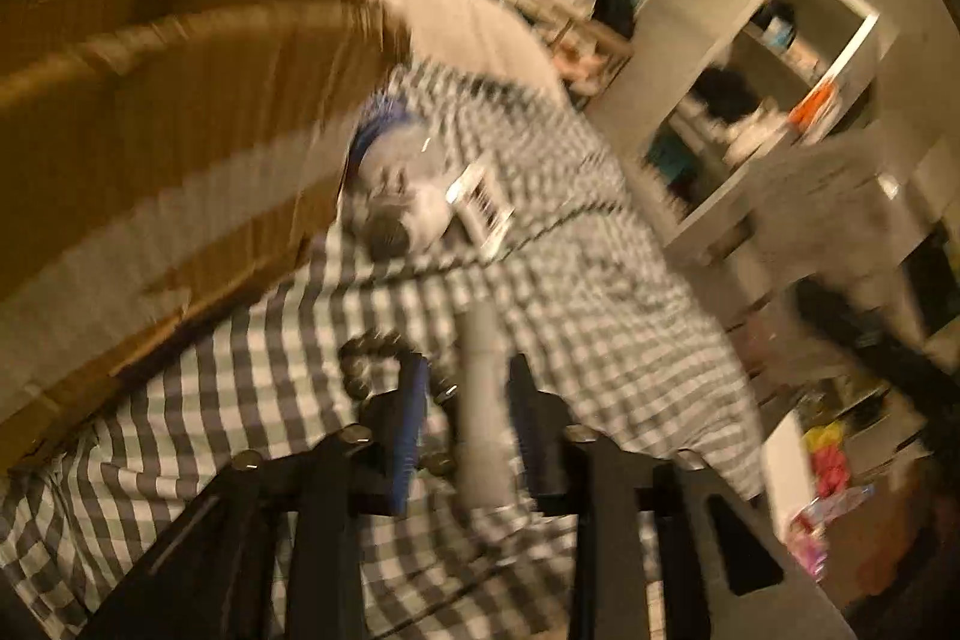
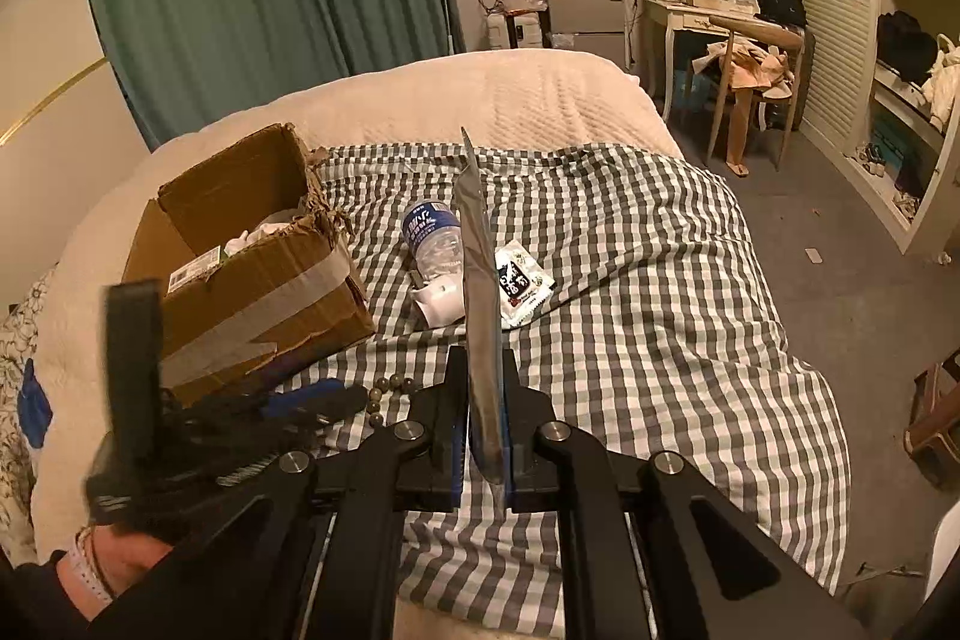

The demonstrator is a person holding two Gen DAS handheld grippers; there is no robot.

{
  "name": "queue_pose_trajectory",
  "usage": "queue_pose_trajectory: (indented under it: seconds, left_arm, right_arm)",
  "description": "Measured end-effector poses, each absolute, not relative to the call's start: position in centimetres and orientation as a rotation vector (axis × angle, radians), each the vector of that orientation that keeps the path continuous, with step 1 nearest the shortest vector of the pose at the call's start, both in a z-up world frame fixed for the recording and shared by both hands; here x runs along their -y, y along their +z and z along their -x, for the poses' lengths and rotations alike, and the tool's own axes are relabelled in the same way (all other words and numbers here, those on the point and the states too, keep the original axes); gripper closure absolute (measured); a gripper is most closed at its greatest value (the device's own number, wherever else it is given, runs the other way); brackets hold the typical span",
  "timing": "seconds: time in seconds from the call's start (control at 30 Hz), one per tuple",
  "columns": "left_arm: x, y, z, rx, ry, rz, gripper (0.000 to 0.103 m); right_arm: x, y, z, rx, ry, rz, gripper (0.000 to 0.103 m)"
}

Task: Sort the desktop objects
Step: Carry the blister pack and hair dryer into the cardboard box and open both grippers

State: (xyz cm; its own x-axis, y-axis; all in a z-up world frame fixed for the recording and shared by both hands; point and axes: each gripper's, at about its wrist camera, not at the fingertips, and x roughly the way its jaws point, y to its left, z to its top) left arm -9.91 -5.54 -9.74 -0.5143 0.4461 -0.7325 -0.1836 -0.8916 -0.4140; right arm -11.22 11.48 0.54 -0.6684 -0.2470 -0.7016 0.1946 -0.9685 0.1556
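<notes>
In the blurred left wrist view my left gripper (image 1: 471,388) is shut on a grey tube (image 1: 483,400) that stands upright between its blue pads, just above the checked cloth (image 1: 600,316). A bead bracelet (image 1: 363,364) lies beside its left finger. The open cardboard box (image 1: 150,100) looms close on the left. My right gripper (image 2: 483,436) is shut on a thin flat packet (image 2: 480,292) seen edge-on, held upright over the cloth. Beyond it lie a water bottle (image 2: 435,238), a white object (image 2: 444,307) and a black-and-white sachet (image 2: 521,283). The box (image 2: 252,274) sits left.
The checked cloth (image 2: 630,280) covers a cream bed (image 2: 510,100). A hand (image 2: 120,562) holds the left gripper (image 2: 312,403) by the box's near corner. A dressing table (image 2: 702,10), chair (image 2: 756,58) and open wardrobe shelves (image 2: 912,100) stand right; carpet lies between.
</notes>
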Motion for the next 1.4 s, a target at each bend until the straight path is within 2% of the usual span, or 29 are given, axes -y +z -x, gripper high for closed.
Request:
queue_pose_trajectory:
  seconds: [0.03, 0.07, 0.2, 0.37, 0.53, 0.57, 0.6, 0.63, 0.77, 0.87, 1.13, 1.27, 1.4]
  left_arm:
    - [5.1, -10.1, 10.2, 0.366, 2.433, 1.308, 0.051]
    - [4.7, -10.4, 10.2, 0.339, 2.439, 1.316, 0.049]
    - [2.6, -11.0, 9.7, 0.247, 2.392, 1.324, 0.049]
    - [-1.7, -12.5, 8.8, -0.037, 2.314, 1.325, 0.049]
    - [-2.2, -14.7, 10.2, -0.05, 2.286, 1.399, 0.049]
    - [-2.2, -14.8, 10.4, -0.04, 2.29, 1.393, 0.054]
    - [-2.2, -14.8, 10.5, -0.03, 2.288, 1.382, 0.064]
    - [-2.4, -14.8, 10.6, -0.046, 2.276, 1.369, 0.095]
    - [-2.3, -14.5, 10.1, -0.101, 2.301, 1.346, 0.097]
    - [-1.6, -12.8, 9.9, -0.025, 2.324, 1.293, 0.097]
    - [3.6, -6.0, 8.4, 0.341, 2.378, 1.088, 0.097]
    - [5.7, -1.6, 8.0, 0.358, 2.437, 0.953, 0.097]
    - [9.3, 3.0, 8.4, 0.4, 2.525, 0.833, 0.097]
  right_arm:
    - [-11.6, 0.5, 11.1, 0.098, -2.666, -1.139, 0.095]
    - [-11.8, 0.4, 11.1, 0.098, -2.669, -1.143, 0.095]
    - [-12.8, -0.4, 11.4, 0.128, -2.671, -1.162, 0.095]
    - [-13.5, -2.0, 12.0, 0.151, -2.655, -1.19, 0.095]
    - [-14.1, -3.0, 12.5, 0.154, -2.649, -1.214, 0.095]
    - [-14.4, -3.2, 12.6, 0.15, -2.65, -1.223, 0.095]
    - [-14.6, -3.4, 12.7, 0.149, -2.651, -1.23, 0.095]
    - [-14.8, -3.6, 12.7, 0.153, -2.651, -1.238, 0.095]
    - [-15.3, -4.1, 12.7, 0.174, -2.653, -1.256, 0.095]
    - [-15.4, -4.1, 12.5, 0.166, -2.659, -1.262, 0.095]
    - [-13.2, -1.2, 11.3, 0.114, -2.647, -1.198, 0.095]
    - [-10.6, 2.5, 11.0, 0.043, -2.677, -1.075, 0.095]
    - [-6.9, 5.8, 12.7, 0.055, -2.611, -0.988, 0.095]
